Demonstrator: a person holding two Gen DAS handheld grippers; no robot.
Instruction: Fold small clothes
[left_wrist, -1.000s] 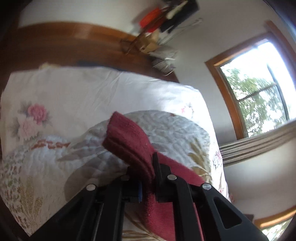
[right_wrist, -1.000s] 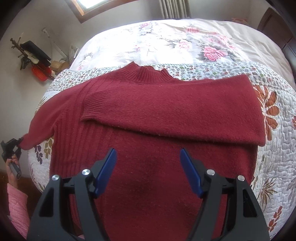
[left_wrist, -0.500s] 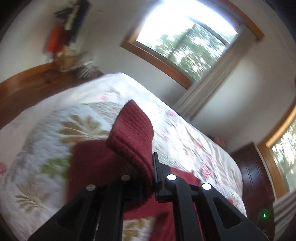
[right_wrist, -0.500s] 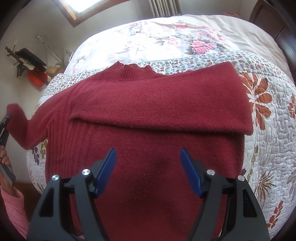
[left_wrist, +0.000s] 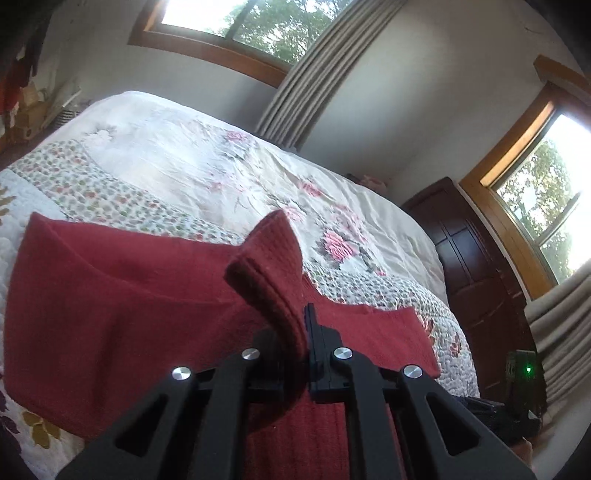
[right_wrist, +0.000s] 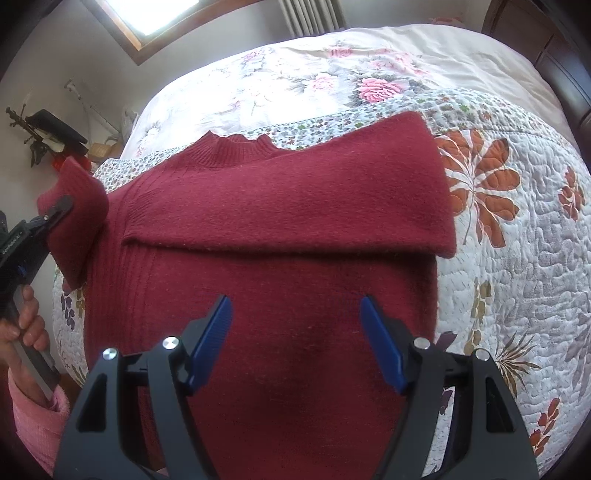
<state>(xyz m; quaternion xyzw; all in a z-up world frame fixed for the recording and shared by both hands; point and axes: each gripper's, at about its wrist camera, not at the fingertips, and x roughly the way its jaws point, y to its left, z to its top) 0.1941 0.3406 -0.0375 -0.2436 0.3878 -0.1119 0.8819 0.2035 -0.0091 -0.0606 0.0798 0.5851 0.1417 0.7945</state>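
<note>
Bright window glare, fisheye-warped dark edges.

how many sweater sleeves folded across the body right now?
1: the right sleeve lies across the sweater chest. The left sleeve is lifted, clamped in the left tongs.

A bedroom in a home: a bed with a floral quilt fills the space ahead of the jaws, wood-framed windows with grey curtains stand beyond it, and a dark wooden wardrobe stands to the right.
</note>
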